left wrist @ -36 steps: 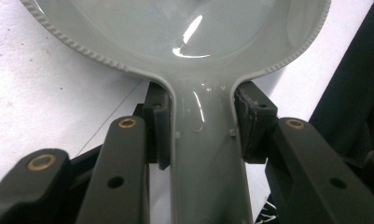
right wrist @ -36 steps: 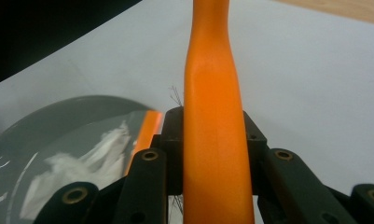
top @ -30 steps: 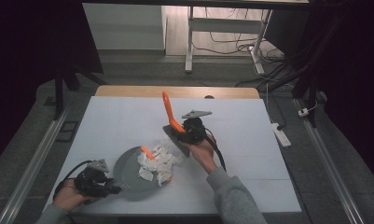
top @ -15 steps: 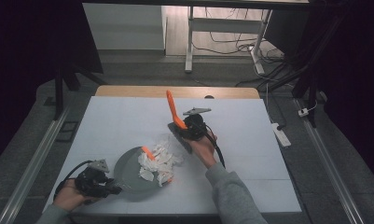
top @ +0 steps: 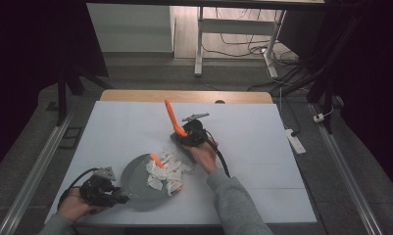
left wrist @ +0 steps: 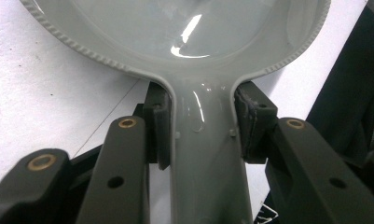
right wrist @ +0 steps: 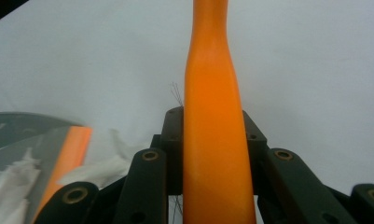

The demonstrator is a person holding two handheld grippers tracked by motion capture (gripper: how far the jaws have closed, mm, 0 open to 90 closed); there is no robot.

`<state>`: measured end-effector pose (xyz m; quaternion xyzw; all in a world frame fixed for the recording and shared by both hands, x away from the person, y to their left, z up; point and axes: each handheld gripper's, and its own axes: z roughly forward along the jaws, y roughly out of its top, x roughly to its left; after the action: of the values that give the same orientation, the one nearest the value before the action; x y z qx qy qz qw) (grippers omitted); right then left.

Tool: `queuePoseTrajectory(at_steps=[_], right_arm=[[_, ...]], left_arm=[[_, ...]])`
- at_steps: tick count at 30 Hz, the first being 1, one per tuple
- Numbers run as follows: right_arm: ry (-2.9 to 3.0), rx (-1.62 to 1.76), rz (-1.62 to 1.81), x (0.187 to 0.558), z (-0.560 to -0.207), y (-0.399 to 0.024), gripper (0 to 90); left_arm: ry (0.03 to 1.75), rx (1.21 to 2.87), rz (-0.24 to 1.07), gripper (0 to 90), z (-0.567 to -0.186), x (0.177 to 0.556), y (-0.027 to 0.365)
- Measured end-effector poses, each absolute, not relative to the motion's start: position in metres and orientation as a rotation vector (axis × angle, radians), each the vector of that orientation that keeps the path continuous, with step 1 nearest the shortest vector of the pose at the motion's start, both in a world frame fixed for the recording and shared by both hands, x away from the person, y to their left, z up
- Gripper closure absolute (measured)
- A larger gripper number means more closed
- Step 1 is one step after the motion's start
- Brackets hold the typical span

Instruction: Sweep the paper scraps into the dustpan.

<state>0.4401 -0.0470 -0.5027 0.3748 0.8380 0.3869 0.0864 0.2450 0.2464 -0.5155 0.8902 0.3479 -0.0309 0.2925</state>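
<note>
On table (top: 262, 147), left gripper (top: 116, 196) clamps dustpan (top: 135, 183); right gripper (top: 184, 138) clamps brush (top: 173, 120).

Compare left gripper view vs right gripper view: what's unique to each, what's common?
Left gripper view: the grey dustpan's handle clamped between the left gripper's fingers, with the pan's ribbed rim beyond.

Right gripper view: the orange brush handle held in the right gripper, plus crumpled white paper by the dustpan's orange-lipped edge.

Both: black fingers shut on a handle, the white table surface, and part of the dustpan.
</note>
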Motion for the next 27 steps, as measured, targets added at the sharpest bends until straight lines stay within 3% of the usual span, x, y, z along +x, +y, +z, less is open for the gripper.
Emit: queuePoseTrajectory(at_steps=[15,22,27], right_arm=[[2.658,0.947,1.225,0.399,-0.501,-0.015,70.7],[2.542,0.971,1.261,0.407,-0.471,-0.041,70.7],[2.479,1.023,1.18,0.42,-0.469,-0.058,70.7]], left_arm=[[0.932,2.371,-0.082,62.0,-0.516,0.245,0.246],[0.929,2.371,-0.084,62.0,-0.515,0.245,0.245],[0.928,2.369,-0.085,62.0,-0.516,0.246,0.245]])
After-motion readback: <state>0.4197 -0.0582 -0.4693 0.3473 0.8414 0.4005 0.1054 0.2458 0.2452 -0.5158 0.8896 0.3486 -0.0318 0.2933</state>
